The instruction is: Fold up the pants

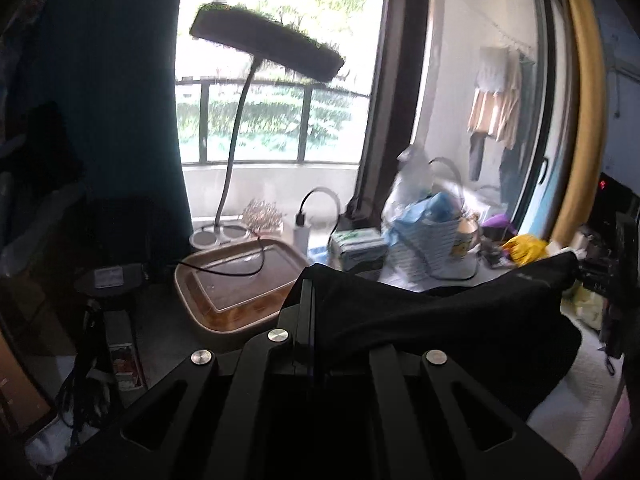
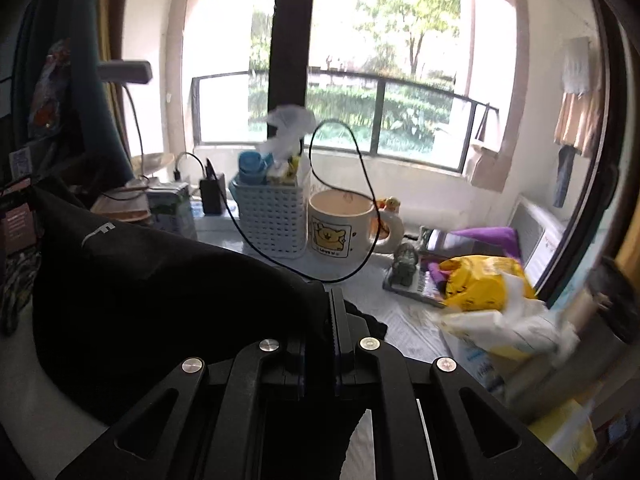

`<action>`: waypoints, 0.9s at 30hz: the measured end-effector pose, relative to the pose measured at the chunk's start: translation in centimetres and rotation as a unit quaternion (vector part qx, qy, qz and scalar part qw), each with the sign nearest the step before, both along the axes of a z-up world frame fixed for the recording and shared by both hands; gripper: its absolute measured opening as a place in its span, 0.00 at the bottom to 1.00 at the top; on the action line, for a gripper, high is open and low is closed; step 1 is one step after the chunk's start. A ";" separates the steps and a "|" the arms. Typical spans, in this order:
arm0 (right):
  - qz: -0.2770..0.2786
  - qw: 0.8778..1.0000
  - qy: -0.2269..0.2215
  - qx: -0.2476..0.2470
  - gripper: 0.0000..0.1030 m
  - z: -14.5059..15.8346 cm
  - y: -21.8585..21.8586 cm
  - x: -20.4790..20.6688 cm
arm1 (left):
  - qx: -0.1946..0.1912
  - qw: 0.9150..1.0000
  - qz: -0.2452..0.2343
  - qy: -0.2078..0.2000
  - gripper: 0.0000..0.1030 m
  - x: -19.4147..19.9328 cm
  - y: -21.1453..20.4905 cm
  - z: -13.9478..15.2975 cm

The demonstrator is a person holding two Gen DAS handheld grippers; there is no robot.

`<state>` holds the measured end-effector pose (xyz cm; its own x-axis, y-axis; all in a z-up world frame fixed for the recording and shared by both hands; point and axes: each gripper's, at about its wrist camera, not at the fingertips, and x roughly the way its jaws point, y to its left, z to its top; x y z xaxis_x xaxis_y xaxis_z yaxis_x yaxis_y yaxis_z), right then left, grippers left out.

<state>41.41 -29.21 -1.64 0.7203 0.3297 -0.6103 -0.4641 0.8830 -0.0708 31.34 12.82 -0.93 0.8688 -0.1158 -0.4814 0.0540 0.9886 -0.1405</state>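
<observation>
Black fabric pants (image 1: 420, 312) are gripped aloft by left gripper (image 1: 310, 300) and right gripper (image 2: 334, 312). Lowering flat is probably called for next.

Ahead of me a desk lamp (image 1: 264, 40) arches over a brown tray (image 1: 240, 280). A white basket (image 2: 272, 220) stands beside a bear-printed mug (image 2: 342, 226), a yellow bag (image 2: 484, 280) nearby.

home | balcony window (image 2: 400, 100) | mug (image 2: 344, 224) | hanging laundry (image 1: 496, 108)
</observation>
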 end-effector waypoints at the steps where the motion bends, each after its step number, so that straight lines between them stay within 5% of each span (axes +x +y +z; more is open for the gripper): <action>1: 0.003 1.000 0.008 -0.005 0.08 -0.5 0.4 1.1 | 0.001 1.000 0.002 0.008 0.01 0.7 0.1 -0.5; 12: 0.011 0.993 0.106 -0.048 0.08 -6.1 3.2 11.1 | 0.044 0.993 0.049 0.095 0.05 6.9 0.9 -4.2; 13: 0.007 0.993 0.110 -0.048 0.09 -6.3 3.1 11.4 | 0.045 0.992 0.049 0.103 0.07 7.1 0.9 -4.3; 15: 0.004 0.992 0.118 -0.047 0.10 -6.7 3.2 12.3 | 0.062 0.990 0.061 0.107 0.27 7.0 0.8 -4.1; 17: 0.000 0.992 0.117 -0.049 0.23 -6.8 3.2 12.9 | 0.069 0.990 0.070 0.100 0.57 6.6 1.1 -3.8; 18: -0.006 0.992 0.115 -0.054 0.31 -6.8 3.1 13.1 | 0.068 0.990 0.077 0.093 0.62 6.2 1.4 -3.5; 20: -0.027 0.992 0.107 -0.059 0.81 -6.8 2.7 13.5 | 0.070 0.989 0.094 0.086 0.68 5.6 2.2 -3.0; 21: -0.033 0.993 0.104 -0.053 0.89 -6.7 2.3 13.6 | 0.072 0.988 0.109 0.082 0.68 5.3 2.9 -2.7; 27: -0.047 0.995 0.080 -0.031 0.90 -4.5 1.1 11.5 | 0.070 0.988 0.120 0.067 0.70 1.8 3.5 -1.6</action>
